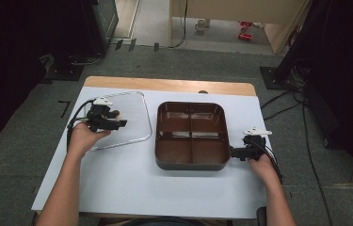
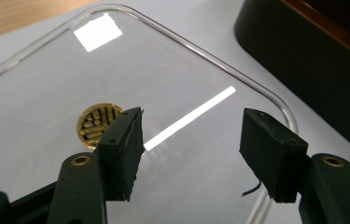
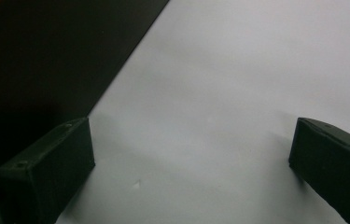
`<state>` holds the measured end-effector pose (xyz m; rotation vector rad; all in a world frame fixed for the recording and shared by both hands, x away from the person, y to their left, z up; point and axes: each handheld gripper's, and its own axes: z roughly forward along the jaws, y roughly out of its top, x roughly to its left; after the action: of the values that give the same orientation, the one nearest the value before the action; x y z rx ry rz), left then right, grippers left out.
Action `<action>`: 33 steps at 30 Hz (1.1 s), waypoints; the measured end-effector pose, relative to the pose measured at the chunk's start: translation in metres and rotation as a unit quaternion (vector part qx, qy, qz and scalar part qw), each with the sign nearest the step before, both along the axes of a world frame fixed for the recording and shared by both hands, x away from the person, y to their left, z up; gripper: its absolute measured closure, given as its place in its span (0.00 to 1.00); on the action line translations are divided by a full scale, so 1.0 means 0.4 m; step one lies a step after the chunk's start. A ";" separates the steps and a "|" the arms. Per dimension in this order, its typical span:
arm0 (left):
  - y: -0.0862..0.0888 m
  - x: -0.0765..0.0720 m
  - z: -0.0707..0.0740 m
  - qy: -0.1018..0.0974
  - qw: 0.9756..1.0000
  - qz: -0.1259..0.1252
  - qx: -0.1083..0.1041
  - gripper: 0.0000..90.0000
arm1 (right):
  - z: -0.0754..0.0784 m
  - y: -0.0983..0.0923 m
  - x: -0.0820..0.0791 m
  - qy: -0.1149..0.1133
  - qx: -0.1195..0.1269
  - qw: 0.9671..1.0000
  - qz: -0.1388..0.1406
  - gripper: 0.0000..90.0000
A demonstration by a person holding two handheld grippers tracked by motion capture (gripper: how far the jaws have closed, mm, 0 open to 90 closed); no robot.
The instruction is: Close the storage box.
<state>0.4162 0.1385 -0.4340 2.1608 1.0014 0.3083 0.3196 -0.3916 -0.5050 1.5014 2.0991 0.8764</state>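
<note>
White table (image 1: pixel 117 188) carries brown four-compartment tray (image 1: pixel 191 135) at centre. Clear lid (image 1: pixel 127 120) lies flat left of tray, just beside its left wall, apart. Left gripper (image 1: pixel 117 123) hovers over lid, jaws spread, nothing between; lid's right rim lies ahead toward tray. Gold sticker (image 2: pixel 99 123) marks lid panel. Right gripper (image 1: pixel 234 152) rests at tray's right wall, jaws spread, empty. Left hand nearer lid.

lid (image 2: pixel 177 70): clear, glossy plastic, smooth
tray (image 1: pixel 191 136): brown plastic, slight sheen
table (image 1: pixel 132 179): matt white top, wooden far edge
pads (image 2: pixel 128 149): rough black rubber
</note>
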 end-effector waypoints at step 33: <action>0.050 0.102 -0.106 0.000 0.999 0.046 0.008 0.63 | 0.000 0.000 -0.001 -0.001 0.000 1.000 0.000 0.00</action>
<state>0.4568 0.1586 -0.4763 2.1327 1.1037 0.3595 0.3193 -0.3915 -0.5051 1.5001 2.0972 0.8770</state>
